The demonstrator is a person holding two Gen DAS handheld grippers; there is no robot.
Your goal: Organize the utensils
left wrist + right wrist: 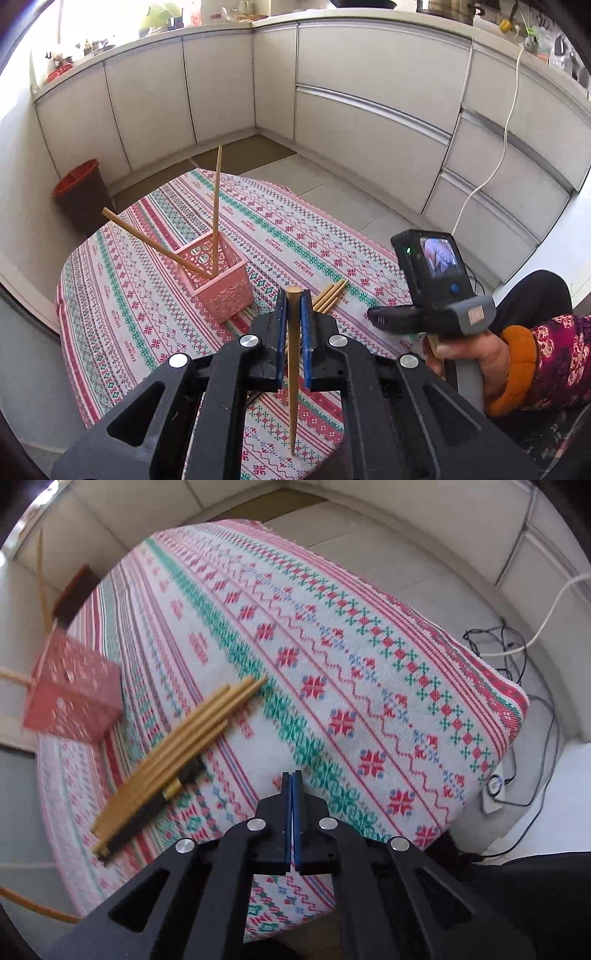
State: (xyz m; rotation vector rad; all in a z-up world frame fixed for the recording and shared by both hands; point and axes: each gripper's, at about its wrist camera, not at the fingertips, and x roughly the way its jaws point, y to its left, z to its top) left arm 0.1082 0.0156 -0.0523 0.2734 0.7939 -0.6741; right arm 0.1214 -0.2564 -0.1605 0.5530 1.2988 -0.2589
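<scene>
My left gripper [294, 300] is shut on a wooden chopstick [293, 369], held above the patterned tablecloth [129, 314], its thin end pointing back at the camera. A pink lattice basket [218, 284] stands ahead to the left with two chopsticks [216, 206] leaning in it. Several loose chopsticks [328, 295] lie on the cloth just past my left fingers. In the right wrist view my right gripper [291, 777] is shut and empty above the cloth, with the loose chopsticks [177, 753] and a dark-handled utensil [147, 812] to its left, and the basket [74, 690] further left.
The right gripper's handle and camera [436, 280] are held at the right of the table. A red-rimmed bin [79, 192] stands on the floor beyond the table. Kitchen cabinets [369, 110] wrap the back. Cables and a socket [495, 786] lie on the floor right of the table.
</scene>
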